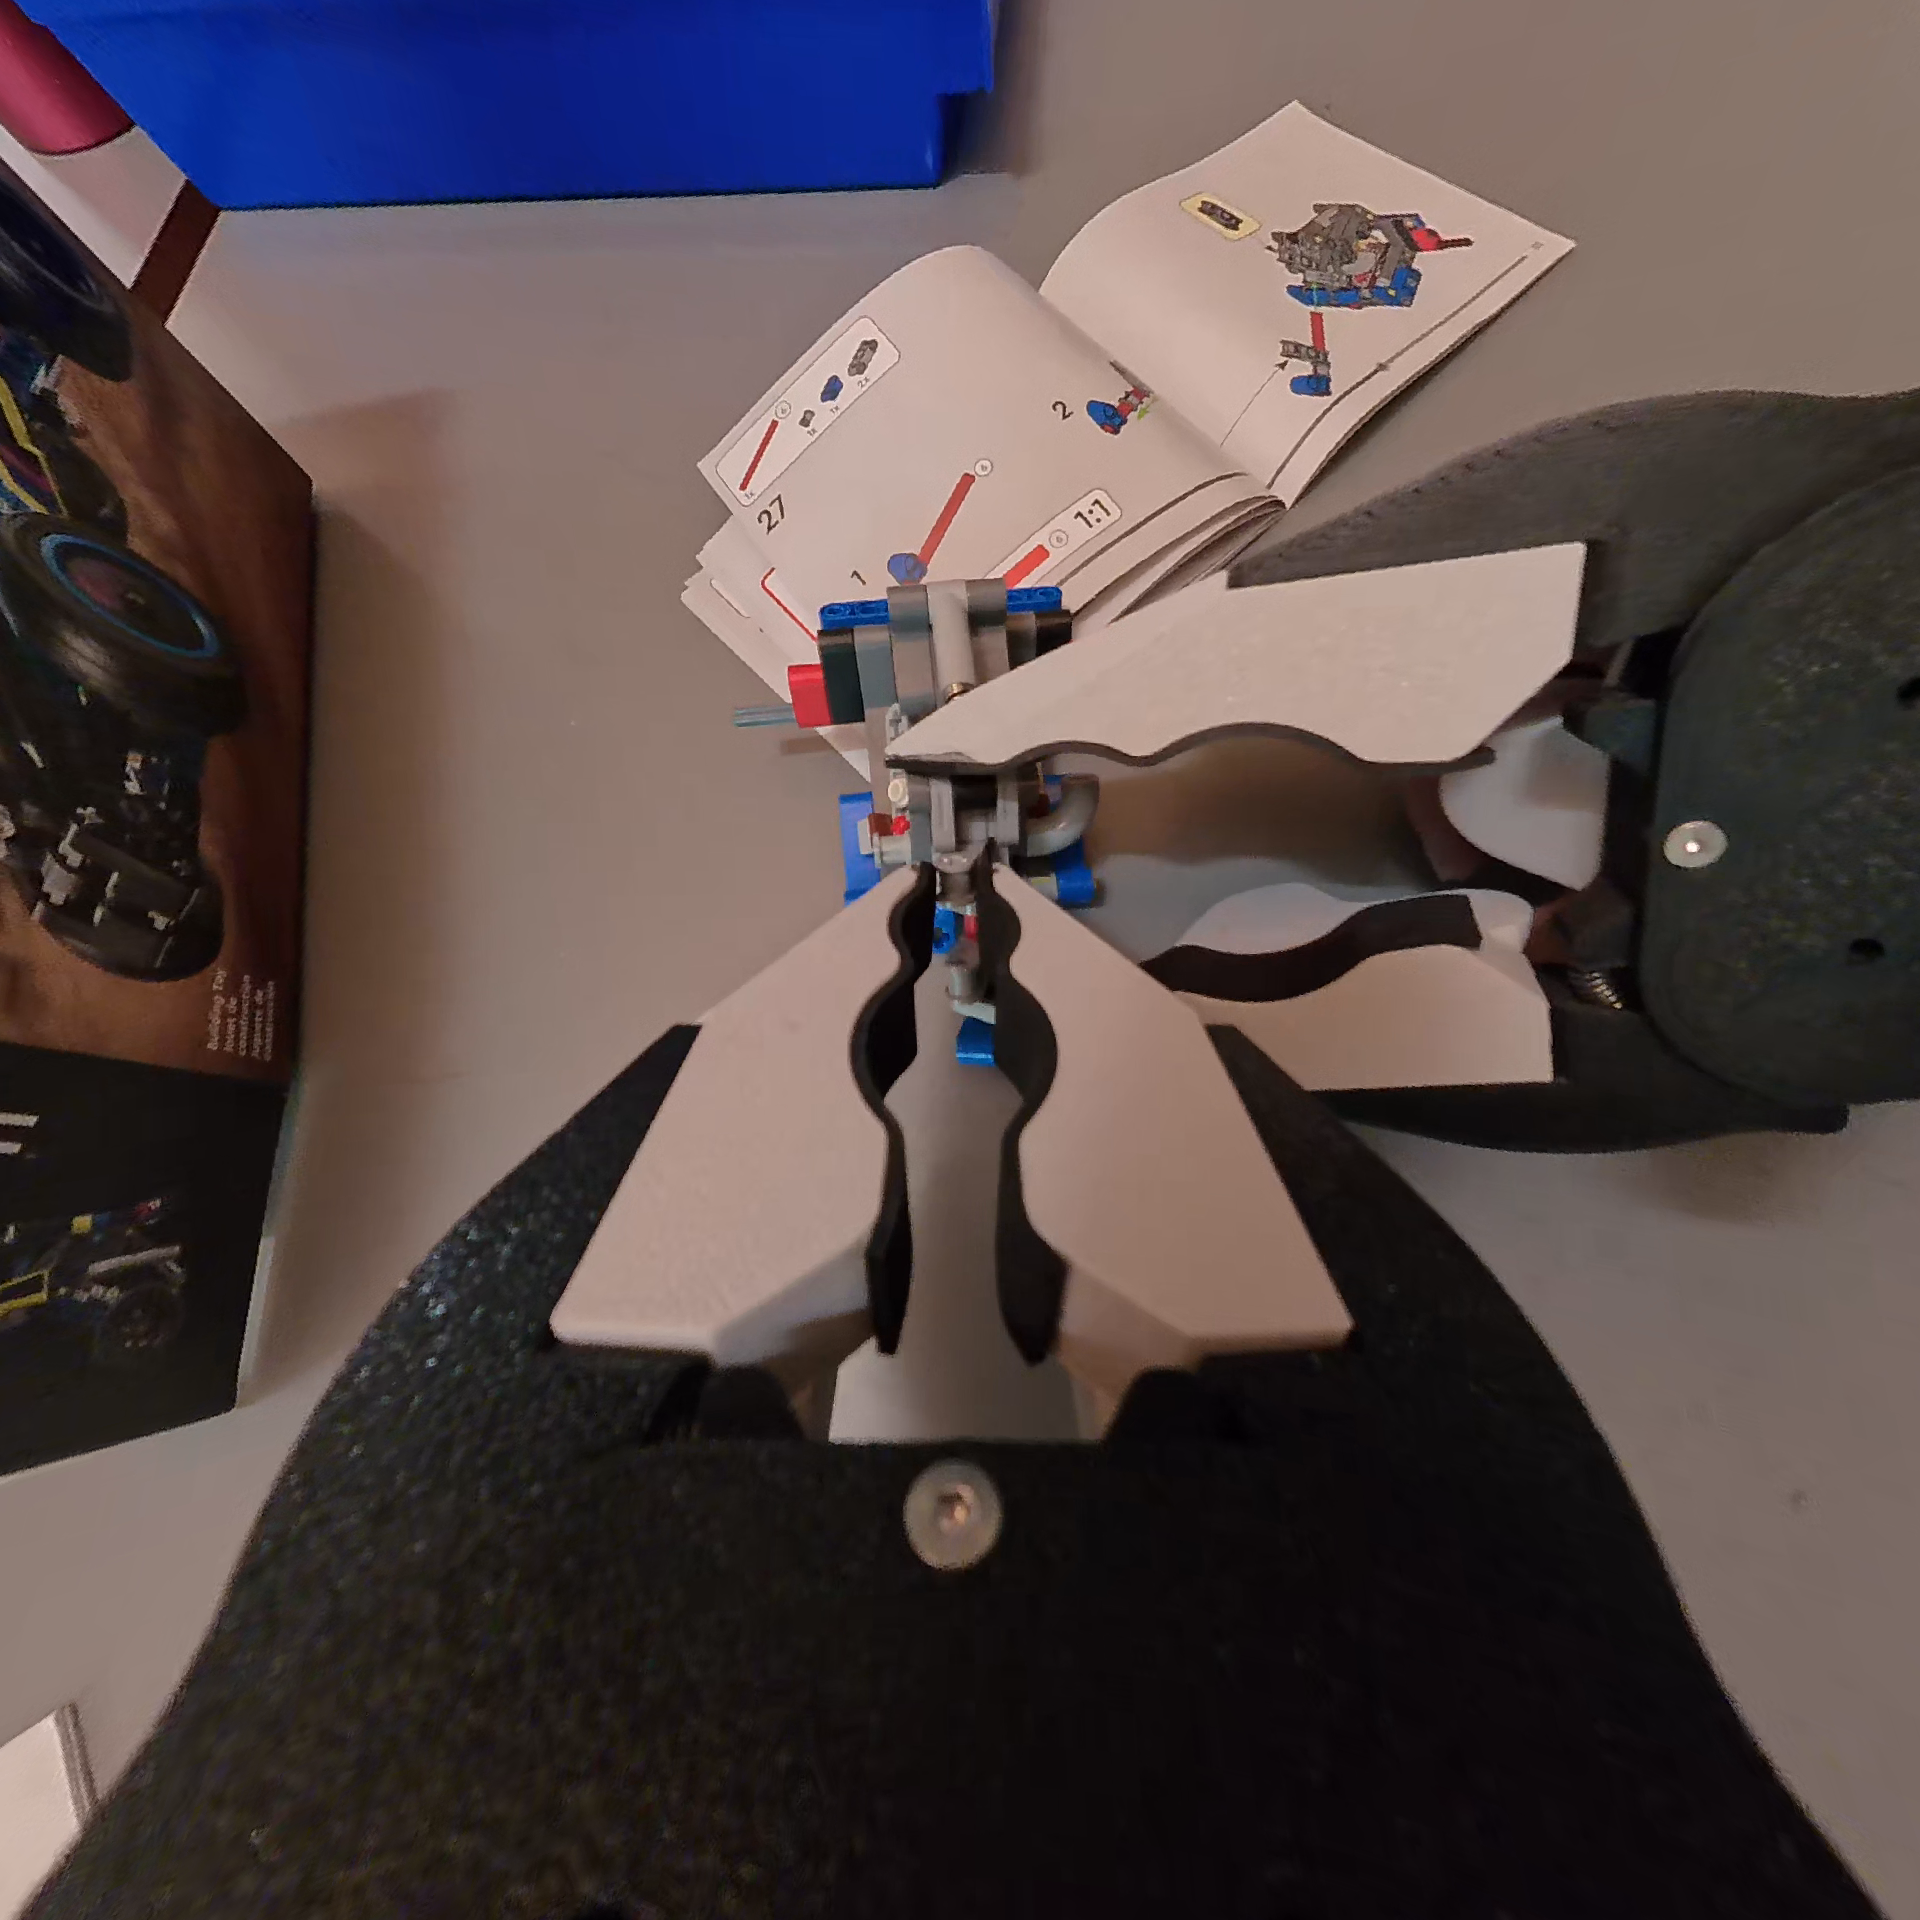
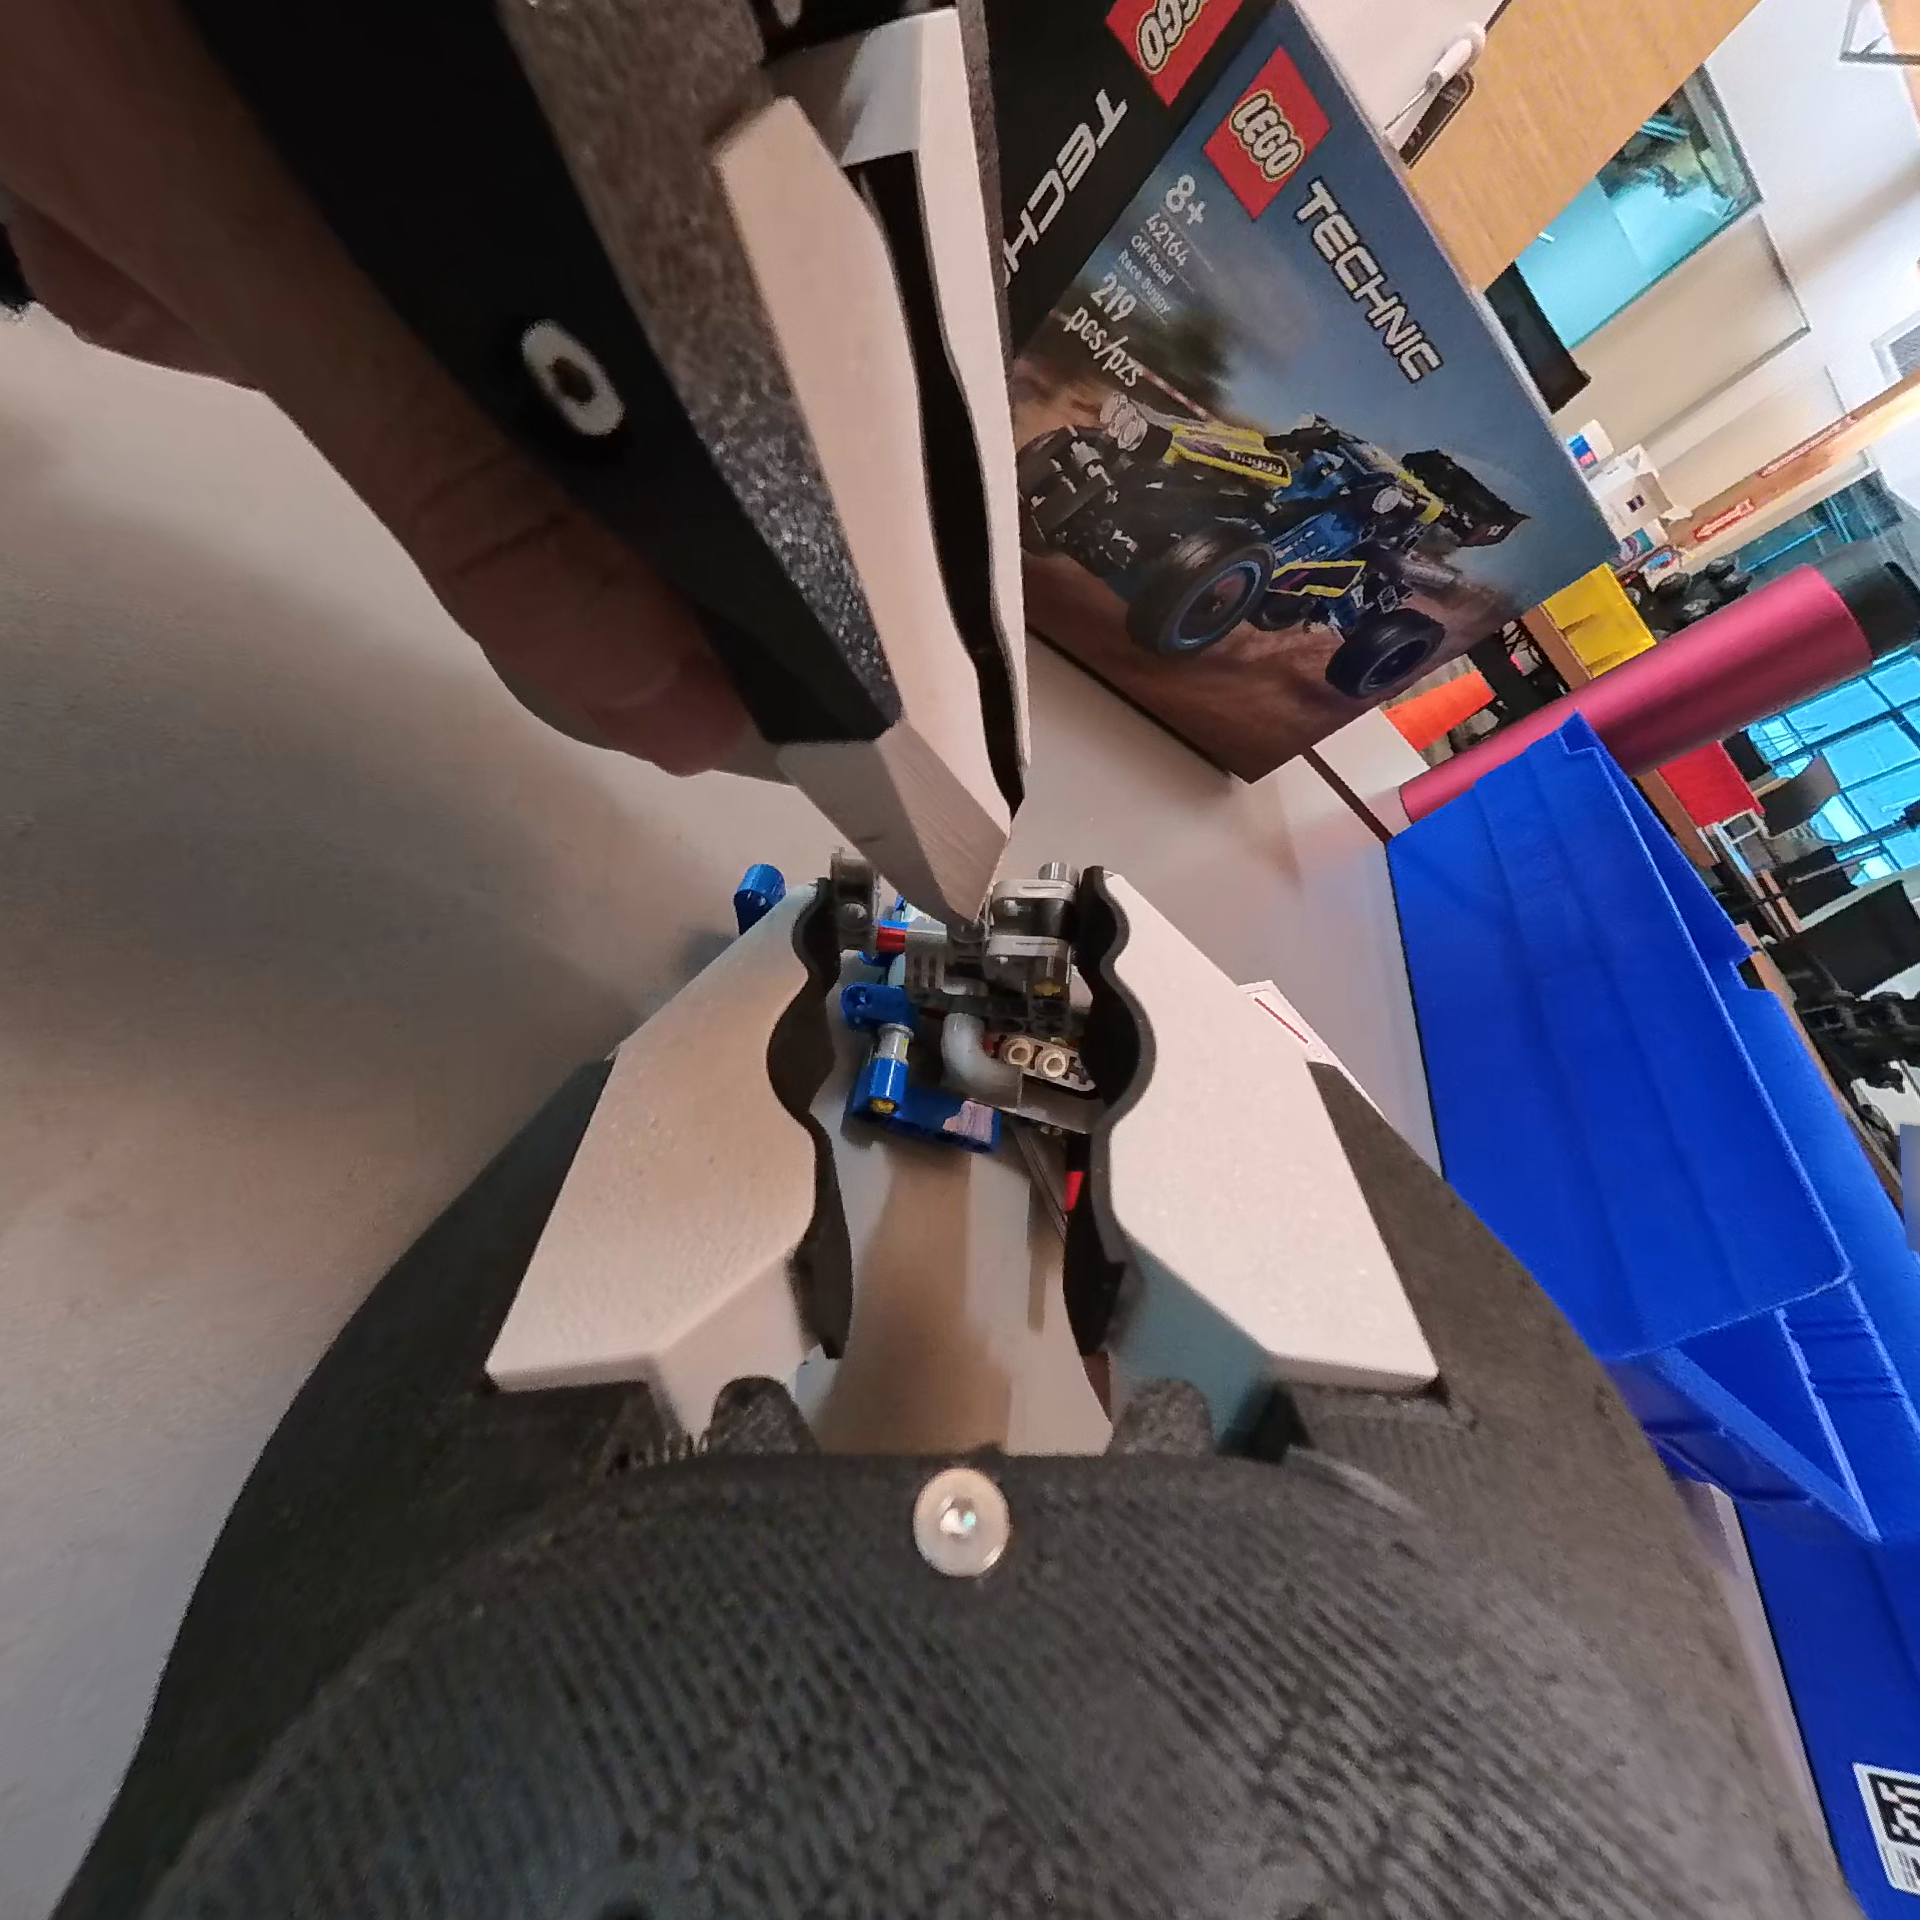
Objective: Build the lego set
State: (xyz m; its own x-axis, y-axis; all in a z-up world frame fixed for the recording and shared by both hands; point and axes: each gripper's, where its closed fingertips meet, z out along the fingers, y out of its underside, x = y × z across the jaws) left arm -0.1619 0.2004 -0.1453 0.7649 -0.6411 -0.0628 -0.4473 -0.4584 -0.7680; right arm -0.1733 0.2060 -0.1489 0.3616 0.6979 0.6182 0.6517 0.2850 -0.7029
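A small brick model [image 1: 966, 821] of grey, black, blue and red parts stands on the grey table [image 1: 499, 727]. My right gripper [image 2: 956, 935] is shut on it: one pad presses a grey part on the left, the other a dark block on the right of the model [image 2: 997, 966]. In the left wrist view its upper finger [image 1: 1247, 665] reaches in from the right over the model. My left gripper [image 1: 958, 883] is nearly closed, its tips pinching a small grey part [image 1: 961, 857] on top of the model. In the right wrist view the left gripper [image 2: 977, 904] comes down from above, held by a hand [image 2: 468, 520].
An open instruction booklet [image 1: 1039, 416] lies just behind the model. A blue bin [image 1: 520, 94] stands at the back and also shows in the right wrist view [image 2: 1610, 1039]. A toy box [image 1: 125, 623] stands at the left, with a magenta cylinder [image 2: 1714, 665] beside the bin. Less than 4 cm separates the two grippers' tips.
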